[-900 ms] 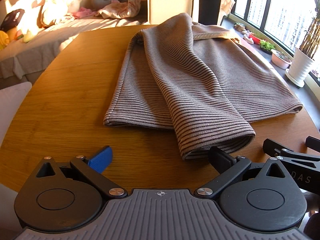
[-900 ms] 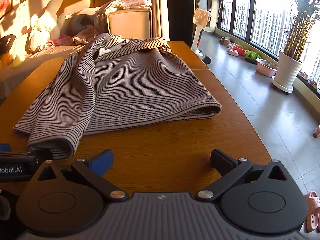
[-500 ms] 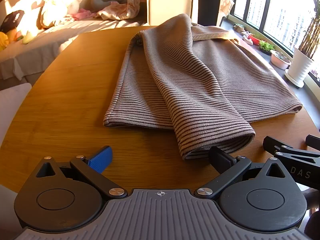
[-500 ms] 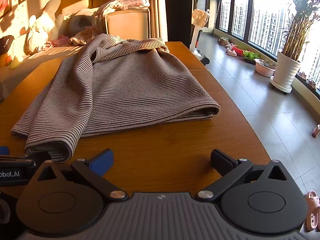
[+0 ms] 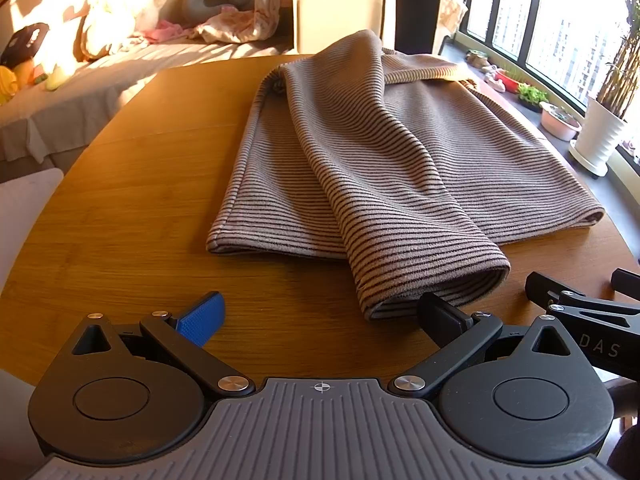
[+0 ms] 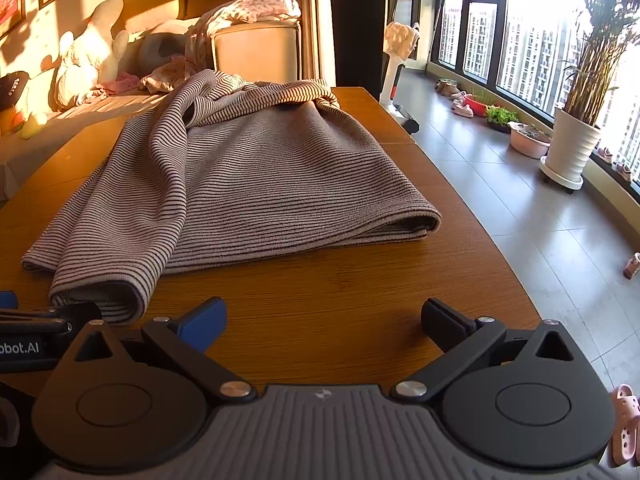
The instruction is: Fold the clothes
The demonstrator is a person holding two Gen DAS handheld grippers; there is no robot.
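A striped brown-grey garment [image 5: 384, 168] lies partly folded on the wooden table [image 5: 132, 208], a sleeve laid across it toward the near edge. It also shows in the right wrist view [image 6: 248, 184]. My left gripper [image 5: 320, 316] is open and empty, just short of the sleeve cuff [image 5: 432, 284]; its right finger is close to the cuff. My right gripper [image 6: 324, 320] is open and empty over bare table, near the garment's hem. The right gripper also shows at the right edge of the left wrist view [image 5: 580, 300].
A sofa [image 5: 80, 92] with cushions and loose clothes stands beyond the table's far side. A cream cabinet [image 6: 256, 52] stands behind the table. On the floor to the right are a white potted plant [image 6: 572, 152], a pink bowl [image 6: 528, 144] and slippers [image 6: 624, 420].
Both grippers have edged slightly toward the garment; the cloth appears a little closer. The jaws stay open and the garment has not moved.
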